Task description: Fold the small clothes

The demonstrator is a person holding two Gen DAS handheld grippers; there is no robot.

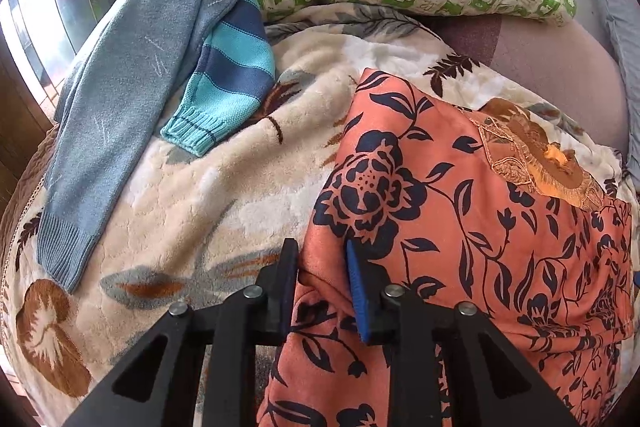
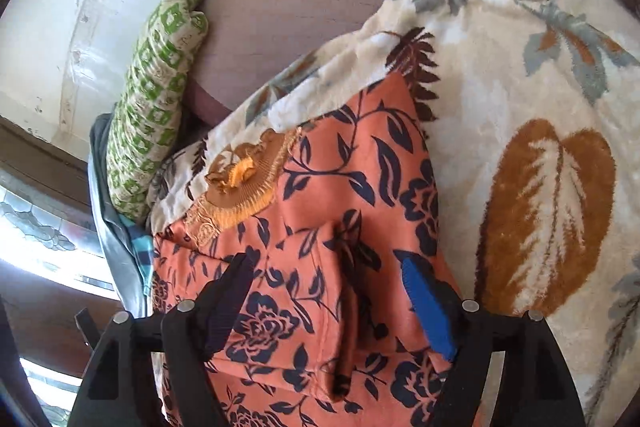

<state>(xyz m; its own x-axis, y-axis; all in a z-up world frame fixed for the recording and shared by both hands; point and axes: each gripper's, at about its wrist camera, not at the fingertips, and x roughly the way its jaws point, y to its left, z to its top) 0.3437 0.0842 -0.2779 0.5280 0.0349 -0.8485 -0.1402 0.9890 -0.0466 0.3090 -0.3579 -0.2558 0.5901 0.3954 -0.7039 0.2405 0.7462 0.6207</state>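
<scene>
Left gripper (image 1: pixel 322 251) jaws pinch smooth orange floral garment (image 1: pixel 460 195); right gripper (image 2: pixel 324 267) jaws wide; plush blanket (image 1: pixel 224 183) beneath.

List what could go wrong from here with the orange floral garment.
1. The left hand-held gripper pinches only a bunched edge of the orange floral garment; the smooth fabric may slip out.
2. The right hand-held gripper stands open over a raised fold, so a pull from the left alone could drag the garment askew.
3. The plush blanket beneath is soft and uneven; creases may not hold.
</scene>
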